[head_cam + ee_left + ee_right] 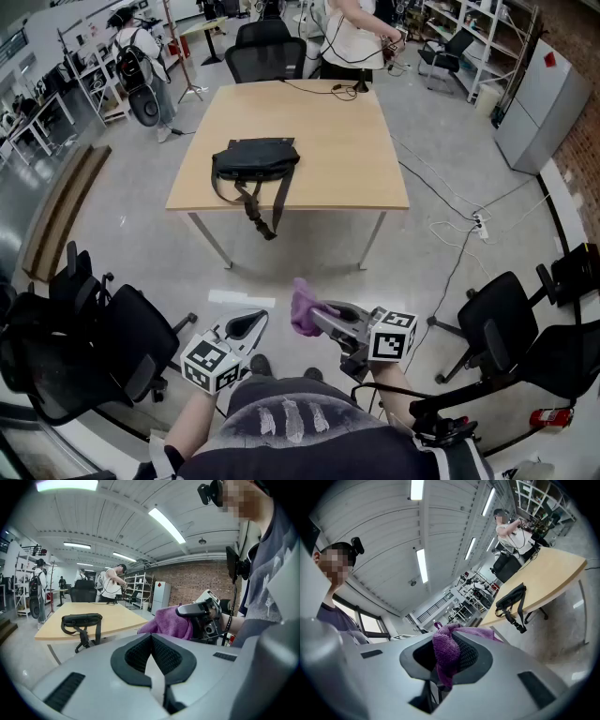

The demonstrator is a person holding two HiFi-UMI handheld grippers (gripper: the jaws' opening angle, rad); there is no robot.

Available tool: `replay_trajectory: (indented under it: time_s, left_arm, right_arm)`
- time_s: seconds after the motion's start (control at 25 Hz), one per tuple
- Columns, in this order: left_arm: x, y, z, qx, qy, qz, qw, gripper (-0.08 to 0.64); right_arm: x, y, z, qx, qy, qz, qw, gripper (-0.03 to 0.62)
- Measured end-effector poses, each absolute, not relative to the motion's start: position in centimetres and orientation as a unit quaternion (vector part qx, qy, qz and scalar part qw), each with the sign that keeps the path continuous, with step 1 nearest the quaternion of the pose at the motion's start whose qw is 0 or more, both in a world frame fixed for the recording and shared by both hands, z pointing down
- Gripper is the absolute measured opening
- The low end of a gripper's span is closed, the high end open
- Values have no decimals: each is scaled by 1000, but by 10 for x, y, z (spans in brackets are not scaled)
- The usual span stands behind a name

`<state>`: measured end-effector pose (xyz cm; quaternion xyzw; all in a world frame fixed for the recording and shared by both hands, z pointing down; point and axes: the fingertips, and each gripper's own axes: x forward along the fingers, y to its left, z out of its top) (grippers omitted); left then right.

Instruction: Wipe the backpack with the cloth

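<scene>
Chairs, black and on casters, crowd the floor at the left. Beside them the left gripper is held low in front of the person, its fingers pressed together with nothing between them. Ahead, the dark backpack lies on the wooden table close to its near-left corner, its straps hanging over the near edge. Well short of the table, the right gripper pinches the purple cloth, which bunches out past its fingers. A person stands at the table's far edge, and more black chairs sit at the right.
</scene>
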<state>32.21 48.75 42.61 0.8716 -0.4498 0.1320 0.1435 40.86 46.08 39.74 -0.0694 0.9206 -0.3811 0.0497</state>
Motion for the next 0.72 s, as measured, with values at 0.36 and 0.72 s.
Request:
replay_trajectory:
  time_s: [0.36,0.72]
  left_arm:
    - [322,430,408,882,-447,114,98,8]
    - [236,367,419,882,-449,78,122,8]
  right_arm:
    - [408,426,403,-78,919,-383,45,57]
    - [332,358,402,-100,918,-384,29,58]
